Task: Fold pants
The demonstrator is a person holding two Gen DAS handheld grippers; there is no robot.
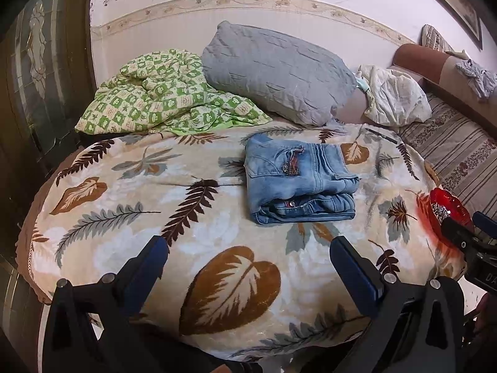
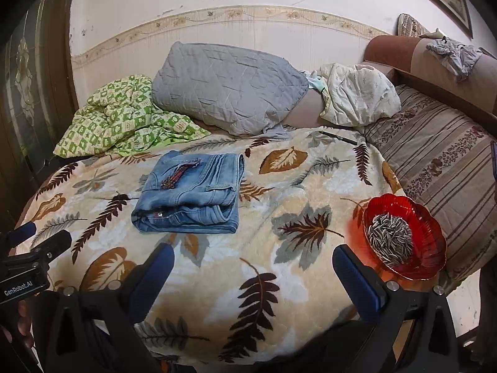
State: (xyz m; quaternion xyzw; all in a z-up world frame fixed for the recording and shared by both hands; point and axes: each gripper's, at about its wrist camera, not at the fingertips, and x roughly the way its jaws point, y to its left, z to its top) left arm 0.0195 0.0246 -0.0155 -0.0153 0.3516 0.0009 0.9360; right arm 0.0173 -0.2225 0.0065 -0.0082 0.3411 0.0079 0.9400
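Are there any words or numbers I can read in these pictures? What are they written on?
"GenRobot.AI": white letters on the black body of the left gripper, seen in the right wrist view.
"DA": cut-off letters on the right gripper, at the left wrist view's edge; the rest is out of frame.
Jeans: the pocket patch is too blurred to read.
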